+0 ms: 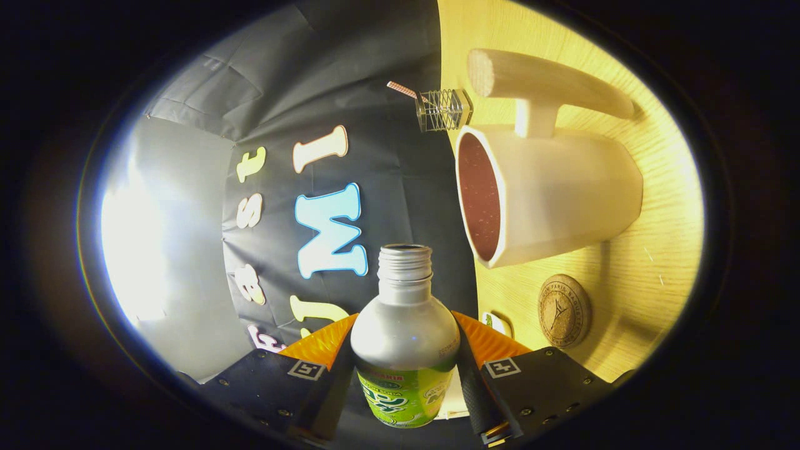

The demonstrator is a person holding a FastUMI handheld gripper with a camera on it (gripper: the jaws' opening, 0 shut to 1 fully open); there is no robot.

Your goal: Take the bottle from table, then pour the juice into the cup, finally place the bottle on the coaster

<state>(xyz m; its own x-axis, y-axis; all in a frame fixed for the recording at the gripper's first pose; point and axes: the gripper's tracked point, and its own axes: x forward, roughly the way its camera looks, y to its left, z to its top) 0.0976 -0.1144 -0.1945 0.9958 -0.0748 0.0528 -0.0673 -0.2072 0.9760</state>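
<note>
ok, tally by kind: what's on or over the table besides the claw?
Bottle: 1, cap off, held between the claw's fingers
Cup: 1, white with a handle, dark liquid inside
Coaster: 1, round cork, near the cup
Wire holder: 1, small, beyond the cup
Total: 4
The claw is shut on the bottle.

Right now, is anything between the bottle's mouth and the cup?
Nothing visible. The tongs are shut on the bottle, its open mouth apart from the cup. The coaster lies beside the cup.

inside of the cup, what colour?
Dark reddish-brown, speckled, inside the cup; gripper view.
</note>
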